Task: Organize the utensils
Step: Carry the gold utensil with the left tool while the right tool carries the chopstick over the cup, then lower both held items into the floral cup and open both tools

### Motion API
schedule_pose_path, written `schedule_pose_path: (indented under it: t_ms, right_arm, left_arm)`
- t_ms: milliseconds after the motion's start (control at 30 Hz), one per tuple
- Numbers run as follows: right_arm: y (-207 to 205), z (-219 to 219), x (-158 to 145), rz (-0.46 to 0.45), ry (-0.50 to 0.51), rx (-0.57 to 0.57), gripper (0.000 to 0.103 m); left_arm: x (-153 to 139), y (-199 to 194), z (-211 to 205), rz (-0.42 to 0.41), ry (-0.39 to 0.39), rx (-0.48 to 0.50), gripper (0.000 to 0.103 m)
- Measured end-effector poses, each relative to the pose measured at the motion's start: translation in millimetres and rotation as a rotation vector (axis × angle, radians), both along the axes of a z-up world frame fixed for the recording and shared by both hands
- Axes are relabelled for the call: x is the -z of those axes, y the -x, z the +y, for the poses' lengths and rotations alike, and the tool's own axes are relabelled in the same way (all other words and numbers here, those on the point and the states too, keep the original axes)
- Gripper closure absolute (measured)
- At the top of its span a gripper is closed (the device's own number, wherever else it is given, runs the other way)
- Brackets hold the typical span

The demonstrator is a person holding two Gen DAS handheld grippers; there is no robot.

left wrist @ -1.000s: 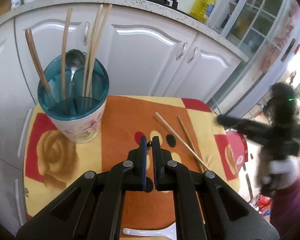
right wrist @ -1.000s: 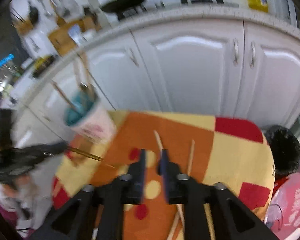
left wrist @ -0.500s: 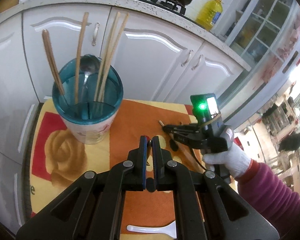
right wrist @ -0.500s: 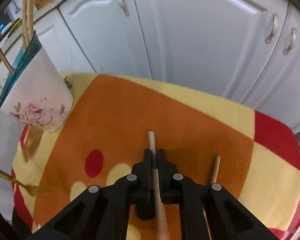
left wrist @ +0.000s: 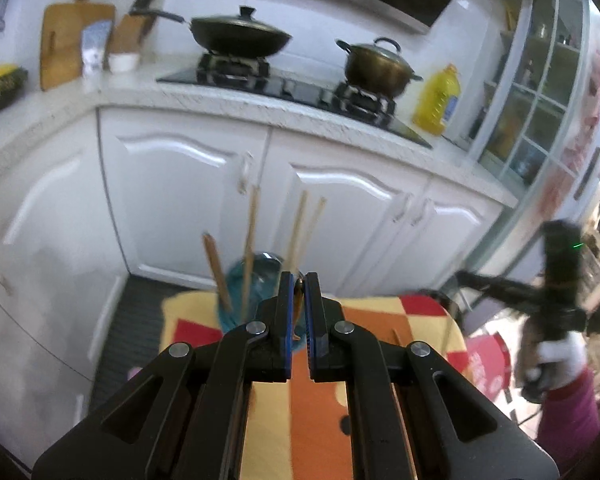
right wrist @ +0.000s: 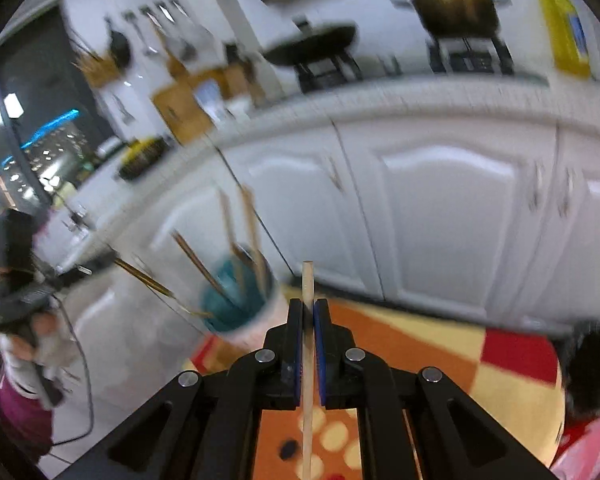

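Chopstick: a pale wooden chopstick [right wrist: 307,344] stood clamped between the pads of the right gripper [right wrist: 308,307], its long axis running straight along the line of the tongs, one end poking out just past the fingertips toward the white cabinet doors [right wrist: 440,216], the other trailing back under the tool.
Right gripper: jaws pressed together on the chopstick, angled downward over the orange, yellow and red patterned cloth [right wrist: 452,364]; in the left wrist view the same tool appeared as a blurred dark shape held in a white-gloved hand [left wrist: 556,354], off to the right of the left tongs.
Left gripper: the left gripper [left wrist: 299,282] had its blue-lined jaws closed on a thin brown-gold object [left wrist: 298,300] whose kind could not be made out; the tool pointed downward toward the holder.
Utensil holder: a teal-rimmed cup [right wrist: 236,312] stood on the cloth just ahead and left of the right tongs; from the left tongs it sat directly beyond the fingertips, partly hidden by them.
Holder contents: several wooden chopsticks [left wrist: 249,248] stood upright to slightly splayed in the cup, tips up.
Loose chopstick: another chopstick [left wrist: 397,337] lay on the cloth to the right of the left tongs.
Backdrop: a wok [left wrist: 240,34] and a pot [left wrist: 378,66] sat on the hob above the cabinets.
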State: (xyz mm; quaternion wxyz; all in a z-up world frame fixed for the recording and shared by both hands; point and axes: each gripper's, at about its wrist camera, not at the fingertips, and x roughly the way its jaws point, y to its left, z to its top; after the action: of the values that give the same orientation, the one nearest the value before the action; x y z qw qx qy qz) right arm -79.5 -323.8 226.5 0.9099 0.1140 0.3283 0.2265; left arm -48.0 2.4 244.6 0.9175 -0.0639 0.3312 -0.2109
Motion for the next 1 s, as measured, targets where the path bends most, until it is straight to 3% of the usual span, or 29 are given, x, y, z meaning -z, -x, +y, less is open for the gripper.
schedule_pose_path:
  t_ms: [233,467,733,1000]
  right_arm:
    - [-34,43,-61,-0.124,-0.017,-0.016,0.098]
    - [-80,84,-77,-0.167,-0.035,0.003,0.098]
    - [-134,122,-44,-0.174,0.040,0.028,0.098]
    - [-153,130,9,-0.098,0.076,0.028,0.098]
  left_arm:
    - [7,-33,2,0.006,-0.053,-0.043,0.100]
    - [37,-61,-9,0.059,-0.111,-0.047,0.100]
    - [61,-79,-18,0.113,-0.148,-0.036,0.100]
    - [83,-81,-24,0.144,-0.137,-0.027,0.099]
